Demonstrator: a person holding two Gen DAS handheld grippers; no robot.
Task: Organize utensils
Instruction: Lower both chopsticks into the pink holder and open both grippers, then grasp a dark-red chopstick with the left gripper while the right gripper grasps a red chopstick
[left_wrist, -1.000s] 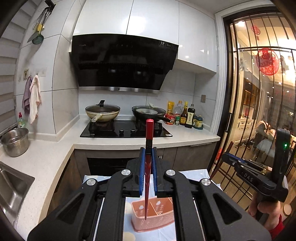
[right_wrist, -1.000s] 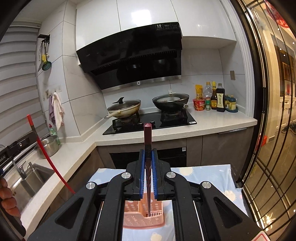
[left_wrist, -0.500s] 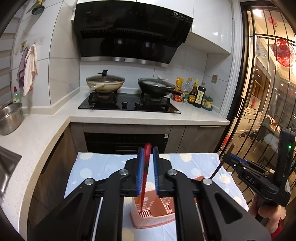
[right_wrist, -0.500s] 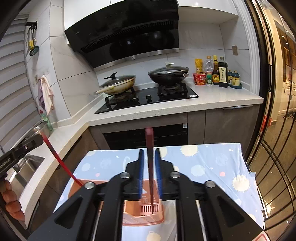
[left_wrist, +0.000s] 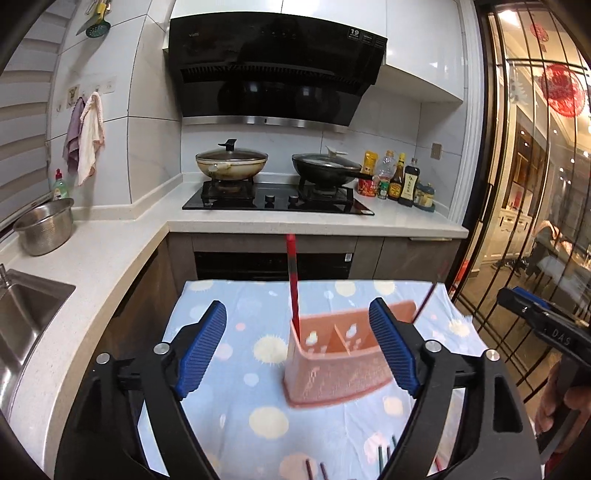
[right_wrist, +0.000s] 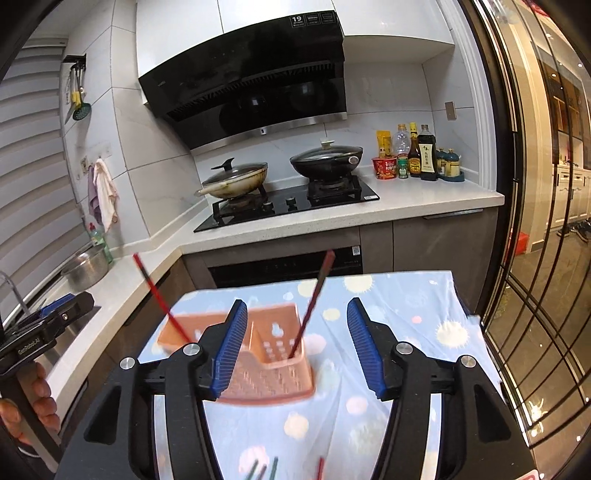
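Two chopsticks (left_wrist: 292, 280) in one holder (left_wrist: 334, 363); both grippers' fingers (left_wrist: 201, 345) spreading, nothing pinched.

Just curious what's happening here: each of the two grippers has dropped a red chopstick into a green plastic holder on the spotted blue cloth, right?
Nearly. The slotted plastic holder is salmon pink, not green, as the left wrist view shows. The rest stands: a red chopstick and a darker red chopstick stand in it on the spotted blue cloth. The left gripper and right gripper are opening, with nothing pressed between their pads.

pink basket (right_wrist: 273, 376) blurred, loose chopsticks (left_wrist: 384, 454) cut off
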